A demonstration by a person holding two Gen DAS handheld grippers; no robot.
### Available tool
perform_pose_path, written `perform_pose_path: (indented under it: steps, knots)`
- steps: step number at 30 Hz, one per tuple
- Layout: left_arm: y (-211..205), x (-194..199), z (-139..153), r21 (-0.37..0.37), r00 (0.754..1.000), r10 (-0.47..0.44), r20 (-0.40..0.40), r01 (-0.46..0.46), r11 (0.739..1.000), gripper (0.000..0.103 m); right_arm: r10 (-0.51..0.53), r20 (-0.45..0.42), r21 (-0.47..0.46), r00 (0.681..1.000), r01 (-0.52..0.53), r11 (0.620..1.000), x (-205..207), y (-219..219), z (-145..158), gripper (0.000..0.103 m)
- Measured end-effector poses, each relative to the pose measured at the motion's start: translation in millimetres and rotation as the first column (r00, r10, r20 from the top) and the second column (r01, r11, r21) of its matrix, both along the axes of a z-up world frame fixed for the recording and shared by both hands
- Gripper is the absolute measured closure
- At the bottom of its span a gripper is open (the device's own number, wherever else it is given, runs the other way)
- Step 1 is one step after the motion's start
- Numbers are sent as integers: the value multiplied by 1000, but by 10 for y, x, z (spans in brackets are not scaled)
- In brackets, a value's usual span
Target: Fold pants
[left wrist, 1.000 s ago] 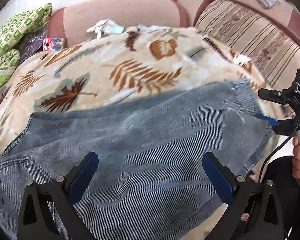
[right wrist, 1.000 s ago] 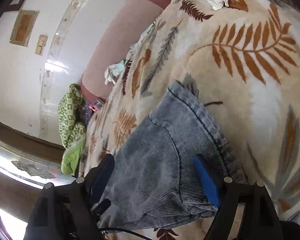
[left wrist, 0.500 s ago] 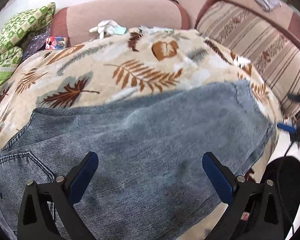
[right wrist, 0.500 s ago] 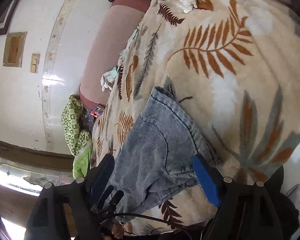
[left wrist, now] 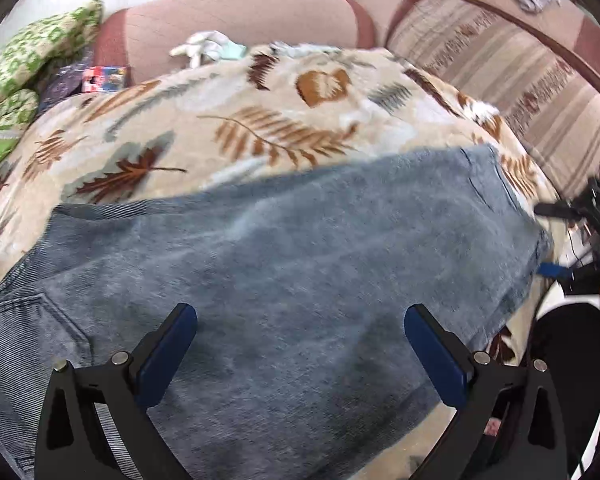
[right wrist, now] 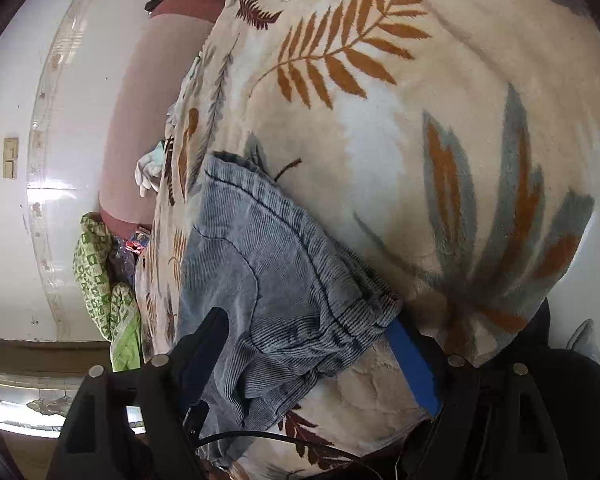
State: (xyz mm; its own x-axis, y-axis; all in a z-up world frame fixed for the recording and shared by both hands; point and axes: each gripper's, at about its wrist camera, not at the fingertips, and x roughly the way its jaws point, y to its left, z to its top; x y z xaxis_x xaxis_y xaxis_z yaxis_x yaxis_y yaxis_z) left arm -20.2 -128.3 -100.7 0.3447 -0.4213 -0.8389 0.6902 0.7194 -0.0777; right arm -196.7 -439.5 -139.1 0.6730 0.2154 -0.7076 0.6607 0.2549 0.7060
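Blue-grey denim pants (left wrist: 292, 264) lie flat across a leaf-patterned blanket (left wrist: 228, 120), waist and back pocket at the left, leg hems at the right. My left gripper (left wrist: 300, 344) is open and empty, just above the middle of the legs. My right gripper (right wrist: 308, 344) is open, its fingers either side of the crumpled hem end (right wrist: 284, 272) at the blanket's edge. It shows in the left wrist view (left wrist: 572, 240) at the far right, beside the hem.
A pink sofa back (left wrist: 240, 16) and striped cushions (left wrist: 500, 64) stand behind the blanket. Green patterned cloth (left wrist: 28, 56) lies at the left, white gloves (left wrist: 204, 44) at the back. A black cable (right wrist: 260, 436) hangs below my right gripper.
My right gripper has swung in around the hem end, which now sits between its fingers. My left gripper has stayed open over the legs, with the view shifting slightly.
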Motion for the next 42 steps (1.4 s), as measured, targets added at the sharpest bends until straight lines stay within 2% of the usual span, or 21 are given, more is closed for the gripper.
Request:
perform_pose_path:
  steps: [1,3,6,7,8,9,10,14,17,21,24,27,32,36,37,38,40,41,42]
  knots:
    - [-40,-30,-51,31,1000,-25,-10,25,999,0,-2,4,-11,1000,2,1000,20,2,7,19]
    - [-117,-135,-112,97,997,-62,42,58,994,0,-19,22,-22,1000,20,1000,34,4,1,19]
    - [-174,-251,-99,97,990,-132,46,127,987,0,-43,84,-55,996,47,997,17,-16,22,23]
    - [-180,-268,-87,93,989,-142,46,138,986,0,-44,98,-67,994,50,996,21,-21,38,31]
    - [-182,-276,-81,92,988,-149,48,144,985,0,-38,108,-80,993,46,996,42,-21,49,47]
    - [-185,-271,-80,93,988,-149,47,145,985,0,-27,113,-90,993,38,995,69,-20,58,54]
    - [-178,-255,-79,90,989,-145,40,141,986,0,-14,110,-100,994,25,995,105,-13,63,68]
    - [-57,-65,-33,41,996,-88,-14,89,995,0,6,105,-167,994,12,986,173,54,151,72]
    - [84,97,65,-22,998,-22,-60,21,1000,0,16,116,-207,993,8,978,204,108,263,73]
    - [396,355,289,-98,992,90,-83,-98,990,0,69,124,-285,990,-31,958,295,195,481,73]
    - [683,506,477,-138,982,178,-62,-185,973,0,148,114,-397,982,-92,913,477,407,752,73]
    - [1003,652,619,-168,963,267,-33,-269,948,0,259,100,-490,961,-179,853,696,742,1000,73]
    - [1467,850,717,-213,923,382,-48,-384,899,0,462,34,-575,886,-361,734,1073,1483,1159,73]
    - [1706,918,730,-227,897,438,-56,-439,869,0,604,-52,-546,795,-529,650,1353,2118,962,68]
    - [1726,925,725,-223,894,444,-52,-444,868,0,635,-75,-530,769,-570,628,1405,2261,870,61]
    - [1738,929,727,-218,894,447,-45,-445,869,0,663,-91,-506,743,-608,612,1461,2397,775,44]
    - [1732,934,712,-200,893,450,-22,-445,873,0,728,-46,-423,684,-673,607,1506,2612,587,35]
    - [1730,934,706,-190,892,452,-14,-446,875,0,760,-26,-390,650,-706,591,1506,2703,508,34]
    - [1728,937,697,-185,892,451,-12,-445,876,0,787,-30,-391,616,-732,558,1496,2798,472,33]
